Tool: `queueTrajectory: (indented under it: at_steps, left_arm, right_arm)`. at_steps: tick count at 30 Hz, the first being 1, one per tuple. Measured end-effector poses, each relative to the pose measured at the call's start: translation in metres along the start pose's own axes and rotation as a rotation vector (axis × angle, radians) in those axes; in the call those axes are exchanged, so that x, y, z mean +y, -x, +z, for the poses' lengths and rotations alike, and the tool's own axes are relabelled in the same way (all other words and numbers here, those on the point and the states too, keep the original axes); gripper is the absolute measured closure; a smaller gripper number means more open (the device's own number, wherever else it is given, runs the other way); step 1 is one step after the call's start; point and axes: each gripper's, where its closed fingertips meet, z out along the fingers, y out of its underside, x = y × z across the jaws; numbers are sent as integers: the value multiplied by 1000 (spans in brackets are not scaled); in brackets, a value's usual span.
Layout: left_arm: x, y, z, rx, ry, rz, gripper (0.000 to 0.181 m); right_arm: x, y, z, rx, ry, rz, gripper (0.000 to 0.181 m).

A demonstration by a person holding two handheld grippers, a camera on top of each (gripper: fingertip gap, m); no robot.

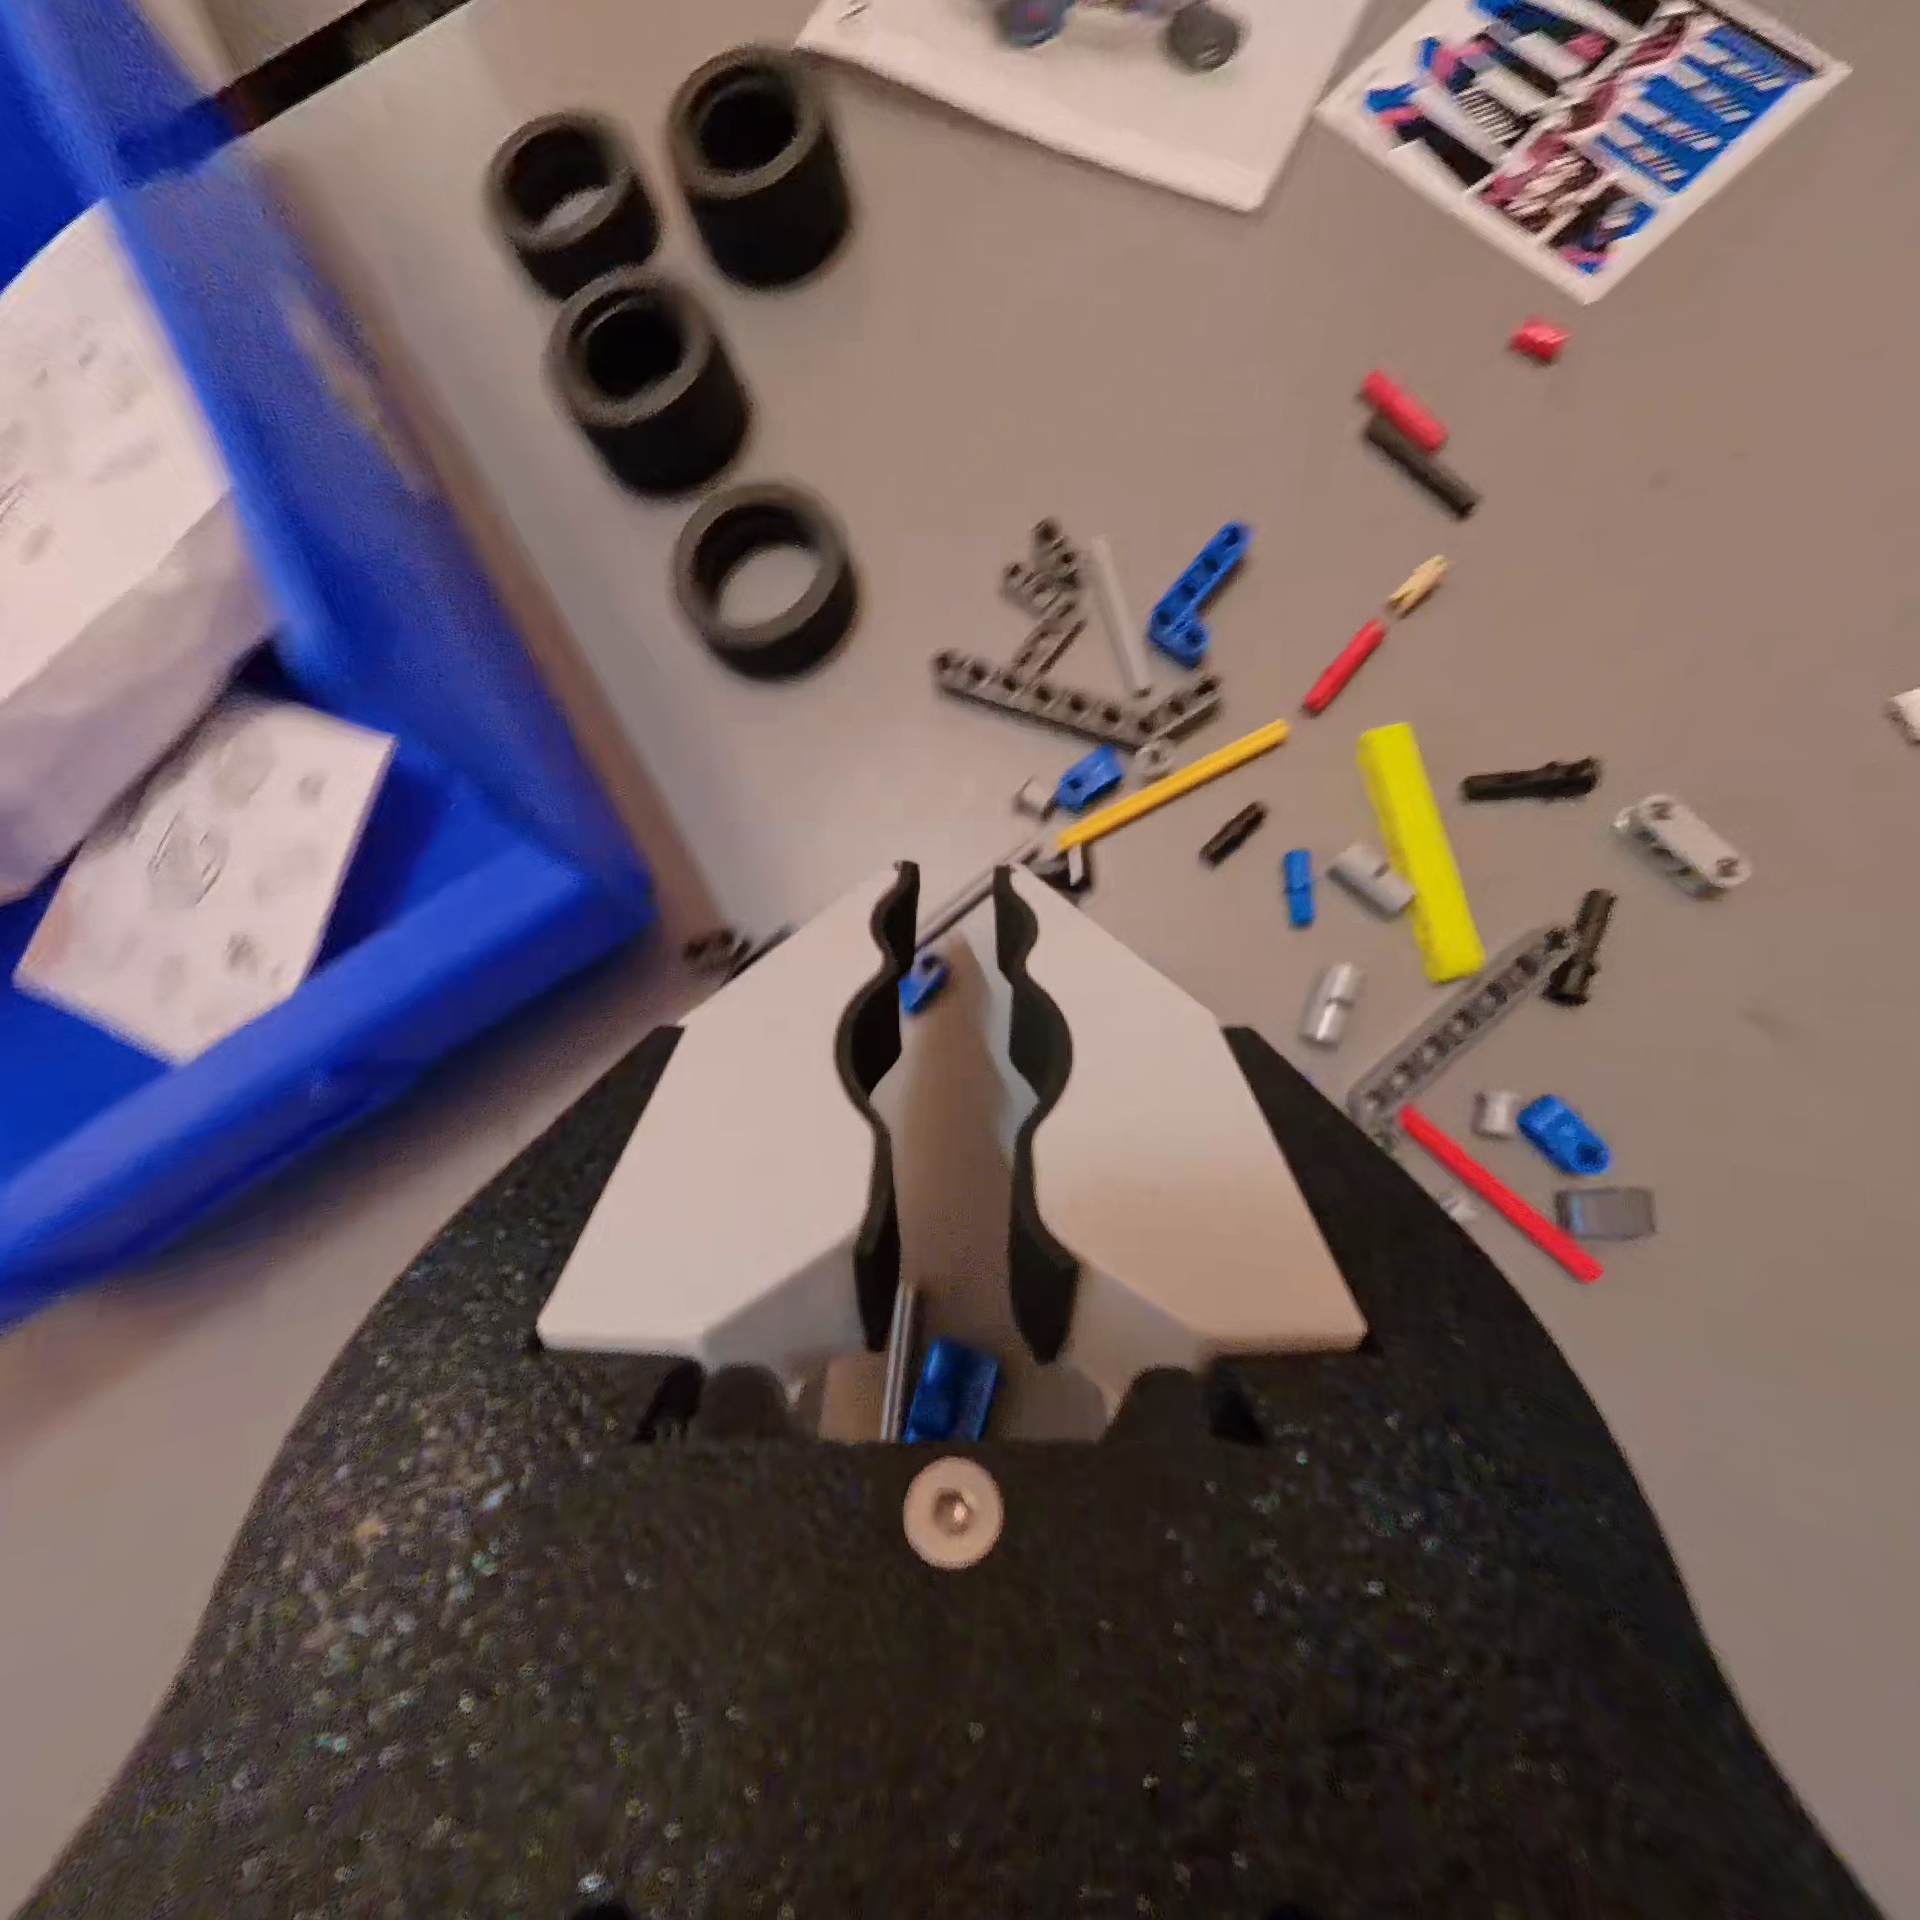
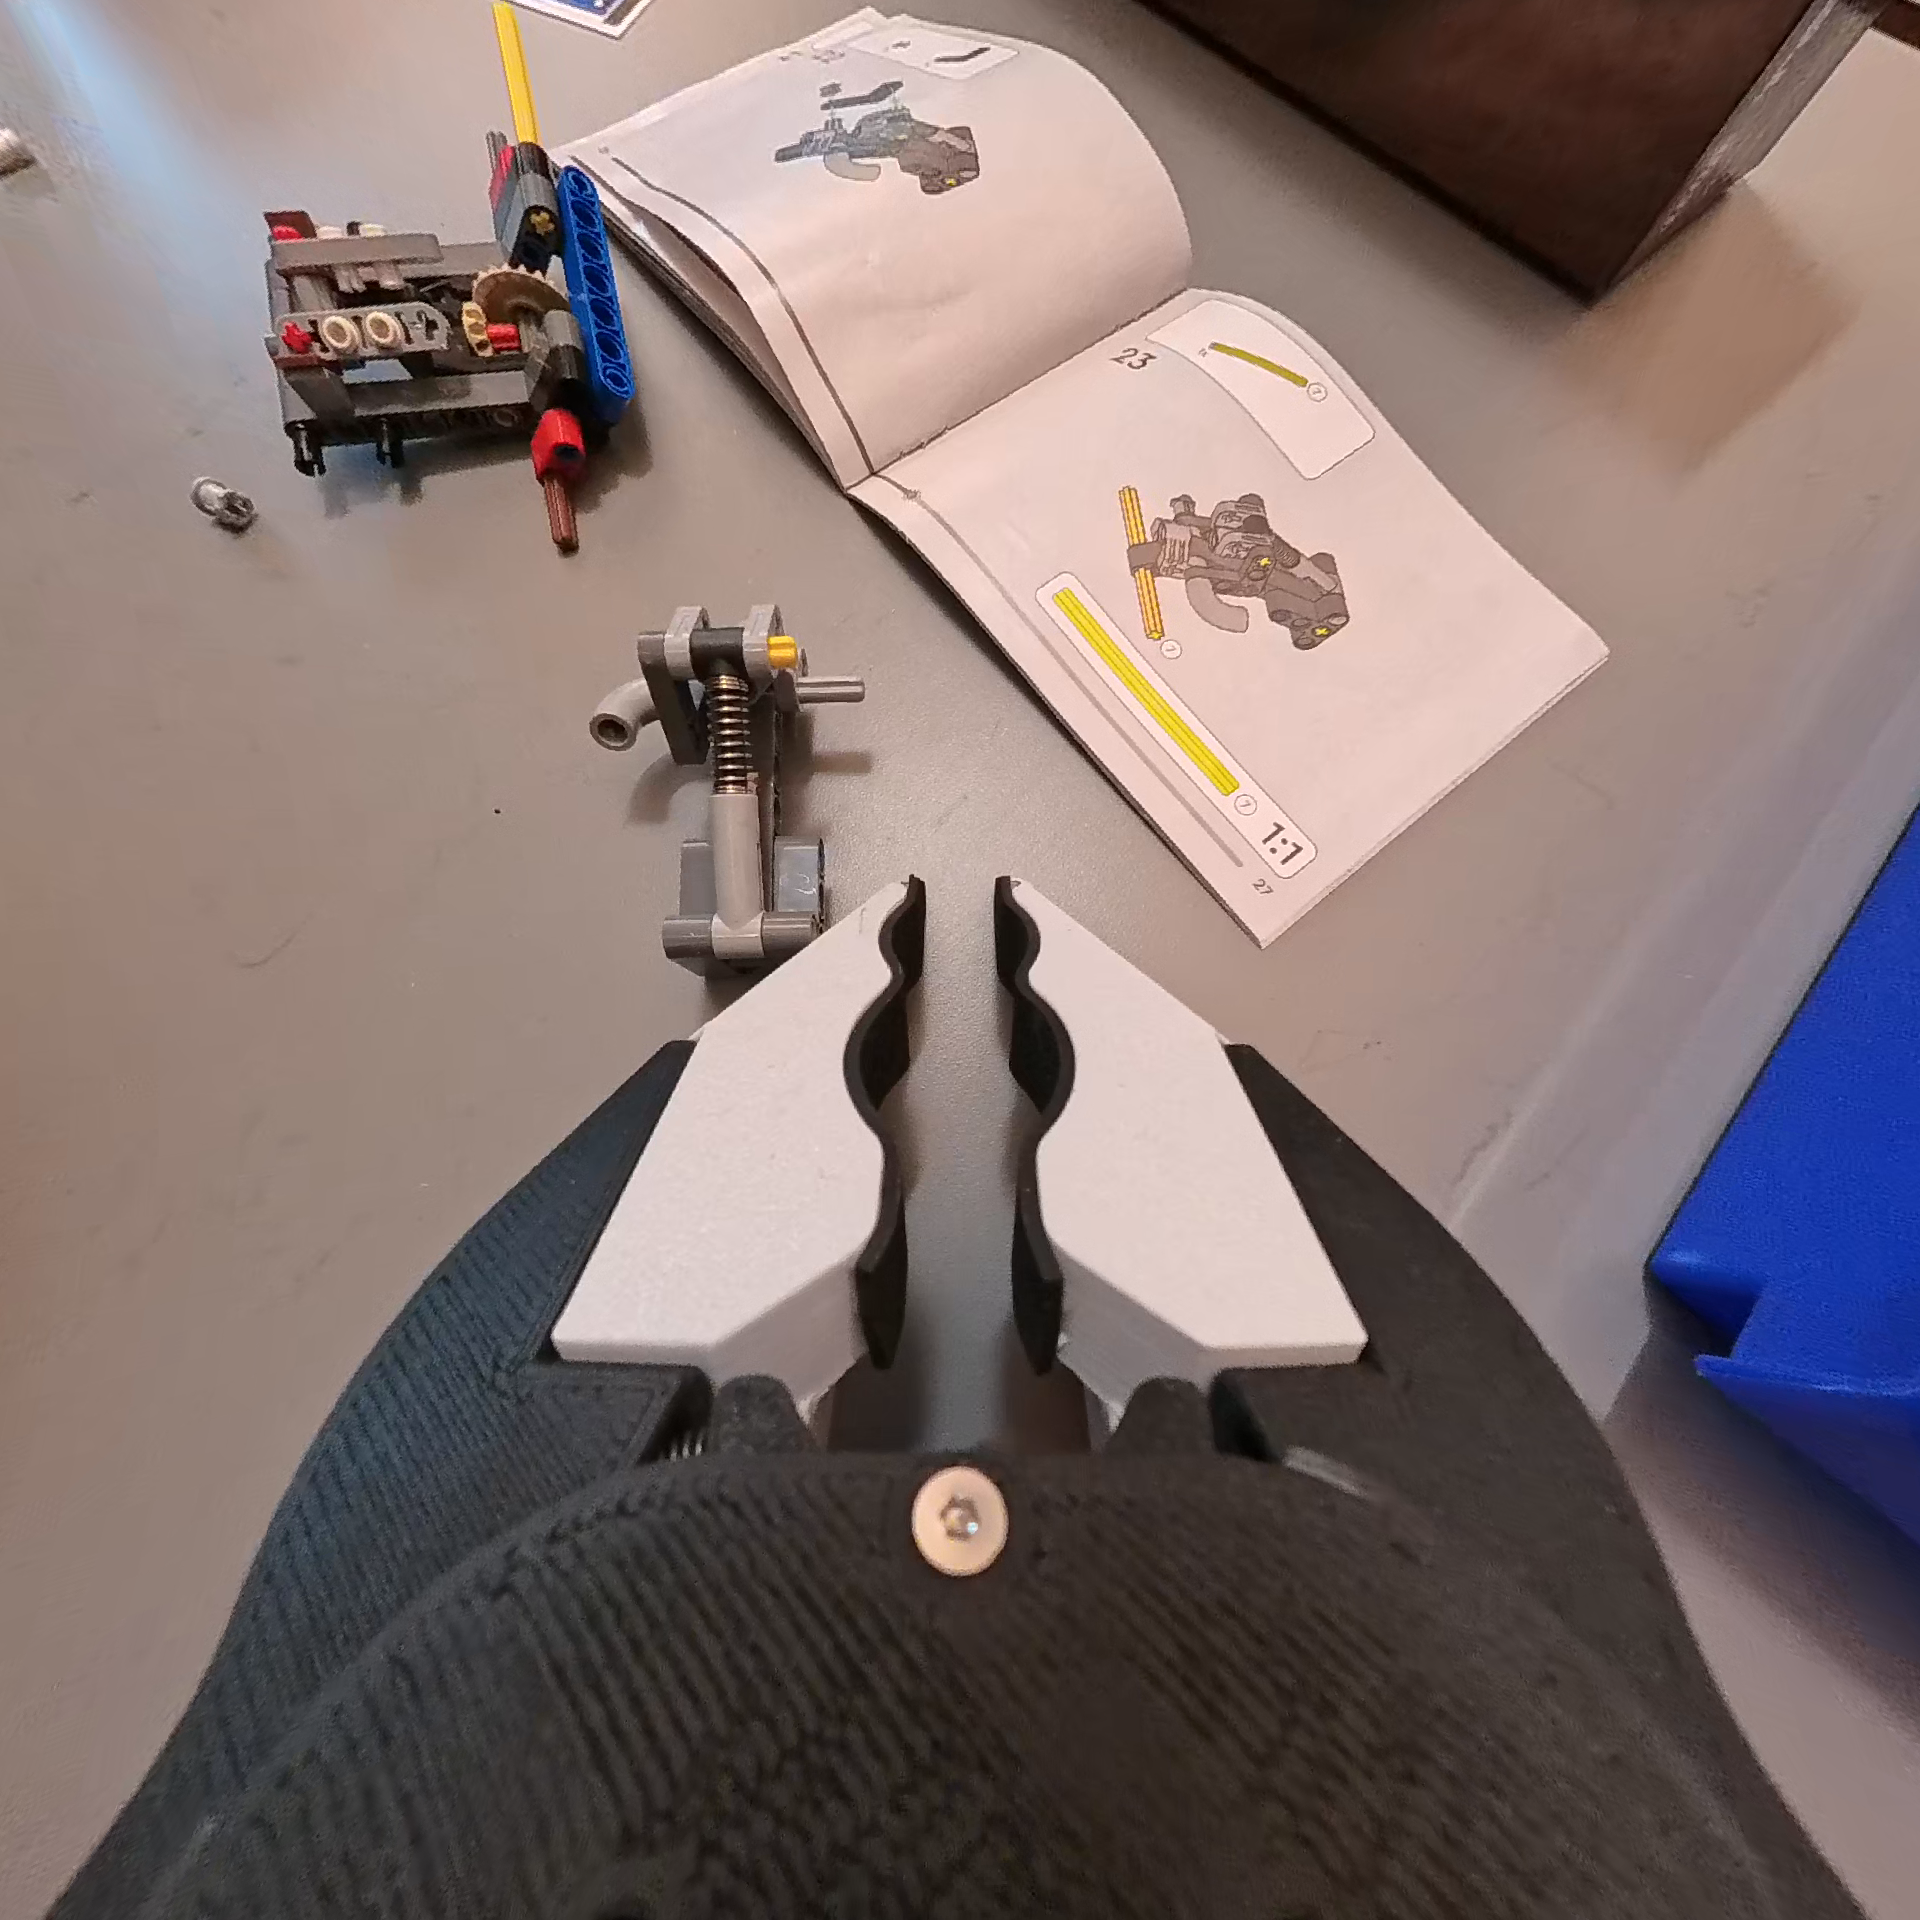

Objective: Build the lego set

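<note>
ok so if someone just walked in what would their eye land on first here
Probably the four black rubber tyres clustered on the grey table beside the blue bin, with small loose lego pieces scattered to their right in the left wrist view. In the right wrist view, the open instruction booklet lies right of a grey shock-absorber subassembly with a metal spring, and a half-built gearbox chassis sits further back left.
</note>
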Motion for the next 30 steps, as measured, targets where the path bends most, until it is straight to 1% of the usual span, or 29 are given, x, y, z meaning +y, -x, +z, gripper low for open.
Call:
queueTrajectory:
  at_steps: [3,6,9,12,14,15,17,19,20,21,22,24,27,30]
  left_arm:
    - [-15,-9,15,18,21,79,169]
    - [-29,-14,32,55,21,103,171]
    - [-30,-10,46,71,85,112,171]
    - [-32,-9,54,83,126,163,171]
    - [-29,-10,59,104,173,175,171]
    - [-28,-12,60,124,186,167,176]
    - [-29,-14,62,151,196,145,177]
    - [-29,-12,61,149,207,155,176]
    - [-31,-7,60,123,205,162,172]
    - [-36,-3,58,94,184,156,174]
    - [-43,-3,56,99,144,140,179]
    - [-51,-13,52,170,95,116,175]
    - [-40,-13,55,166,172,153,166]
    - [-29,-15,60,181,230,172,162]
  right_arm:
    - [0,0,0,-1,0,2,170]
    - [0,0,0,1,0,-1,170]
    - [0,0,0,-3,0,4,170]
    - [0,0,0,4,0,-5,170]
    - [0,0,0,3,0,-3,170]
    - [0,0,0,0,0,0,170]
    - [0,0,0,-4,0,6,169]
    - [0,0,0,-3,0,4,170]
    - [0,0,0,-3,0,4,170]
    - [0,0,0,-4,0,5,170]
    - [0,0,0,-4,0,5,170]
    - [0,0,0,-4,0,5,170]
    - [0,0,0,-9,0,12,170]
    - [0,0,0,-5,0,8,170]
